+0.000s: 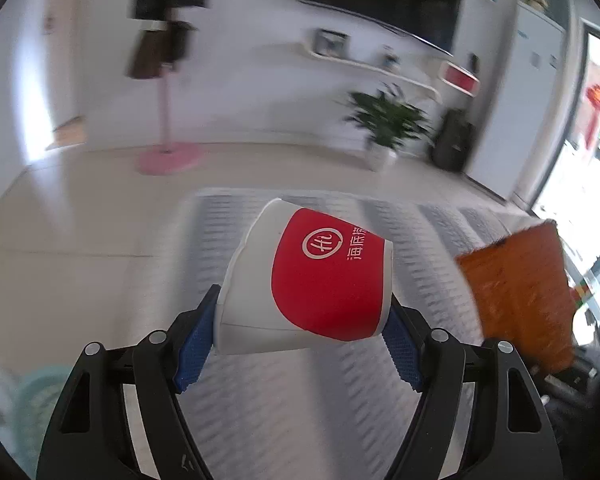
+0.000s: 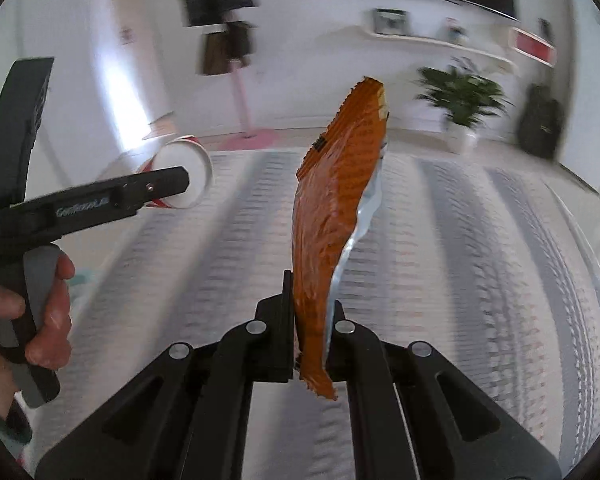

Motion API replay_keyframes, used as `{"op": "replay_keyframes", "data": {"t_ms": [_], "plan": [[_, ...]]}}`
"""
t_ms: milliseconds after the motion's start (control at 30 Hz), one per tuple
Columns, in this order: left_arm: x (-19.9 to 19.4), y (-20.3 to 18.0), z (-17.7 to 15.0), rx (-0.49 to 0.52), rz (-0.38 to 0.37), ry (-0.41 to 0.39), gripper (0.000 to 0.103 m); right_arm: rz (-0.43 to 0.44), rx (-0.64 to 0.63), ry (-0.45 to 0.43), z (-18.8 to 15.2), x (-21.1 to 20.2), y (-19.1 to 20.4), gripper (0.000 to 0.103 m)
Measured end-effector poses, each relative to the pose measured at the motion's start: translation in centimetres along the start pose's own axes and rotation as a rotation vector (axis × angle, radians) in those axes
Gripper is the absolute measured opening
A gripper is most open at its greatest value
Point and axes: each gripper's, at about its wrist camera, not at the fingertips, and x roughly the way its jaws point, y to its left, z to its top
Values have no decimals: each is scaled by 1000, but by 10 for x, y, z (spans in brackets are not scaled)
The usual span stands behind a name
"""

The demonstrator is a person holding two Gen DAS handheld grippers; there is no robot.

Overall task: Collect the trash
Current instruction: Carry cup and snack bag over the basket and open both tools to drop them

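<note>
At 9 o'clock in the right wrist view a hand (image 2: pixel 40 312) holds our left gripper (image 1: pixel 300 320), and its blue pads (image 1: pixel 194 354) press on 2 sides of the paper cup (image 1: pixel 308 280), which lies sideways between them above the grey striped rug (image 1: pixel 260 400). We judge the cup light and thin; one wall already looks a little dented, so a soft grip at the middle of the body is better than near the rim. Toward 3 o'clock, our right gripper (image 2: pixel 310 320) is fully closed on the lower end of the orange snack bag (image 2: pixel 336 208), which stands up from the jaws. The bag seems limp and slippery foil, so we should pinch it flat near an edge. We see no bin for certain; the pale green thing (image 1: pixel 32 408) at 8 o'clock is blurred and cut off, and the inside of the cup is hidden
</note>
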Motion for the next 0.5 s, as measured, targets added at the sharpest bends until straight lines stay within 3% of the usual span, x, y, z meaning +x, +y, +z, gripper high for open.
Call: {"op": "replay_keyframes", "data": {"t_ms": [133, 267, 400, 500], "plan": [[-77, 67, -17, -97, 84, -53, 72, 116, -125, -11, 15, -27, 84, 3], [-128, 124, -37, -173, 183, -57, 72, 248, -181, 14, 19, -33, 160, 3], [-160, 178, -65, -236, 284, -32, 72, 303, -228, 86, 13, -15, 230, 3], [-166, 211, -82, -301, 281, 13, 73, 337, -226, 182, 3, 12, 267, 3]]}}
